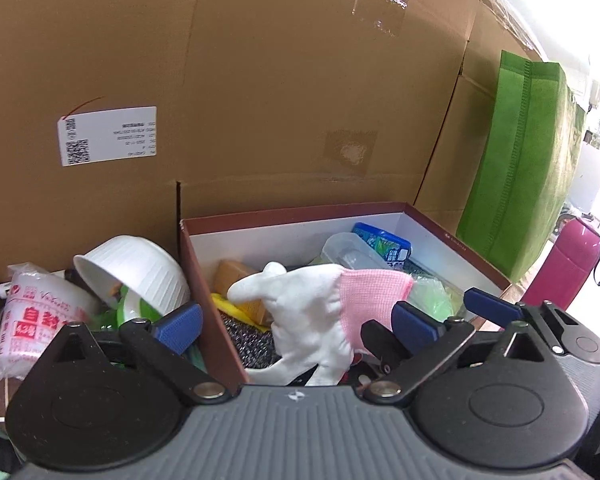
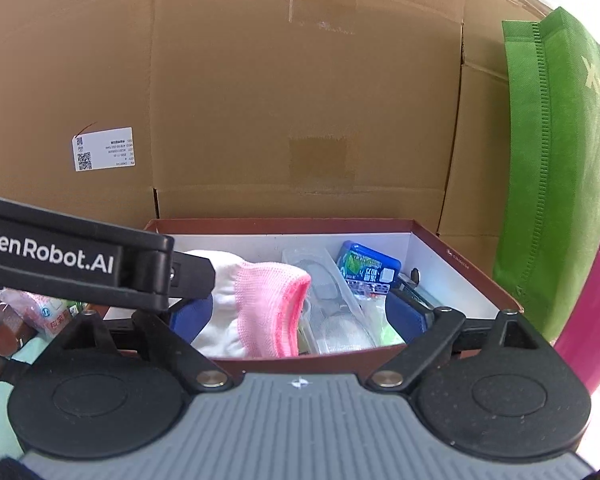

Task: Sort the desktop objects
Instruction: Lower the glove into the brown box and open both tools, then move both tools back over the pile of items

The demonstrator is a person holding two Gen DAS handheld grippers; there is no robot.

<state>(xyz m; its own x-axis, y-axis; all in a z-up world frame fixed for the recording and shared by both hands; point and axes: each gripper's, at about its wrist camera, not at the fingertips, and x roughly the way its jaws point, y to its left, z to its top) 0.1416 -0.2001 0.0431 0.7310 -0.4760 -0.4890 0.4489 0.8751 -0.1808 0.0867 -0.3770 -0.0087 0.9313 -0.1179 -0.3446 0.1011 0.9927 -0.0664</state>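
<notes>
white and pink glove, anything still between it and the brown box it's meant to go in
Nothing visible. The white and pink glove already lies inside the brown box, on top of the other items there. Both the left hand-held gripper and the right hand-held gripper are open around it.

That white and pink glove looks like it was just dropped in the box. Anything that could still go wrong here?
A few things, possibly. The glove lies heaped on the clutter in the box, between the open left gripper, so a finger could snag it when pulling away. The right gripper, also open, sits close beside the left; they might bump. The white bowl is tilted on a pile outside the box and could tip if nudged.
</notes>
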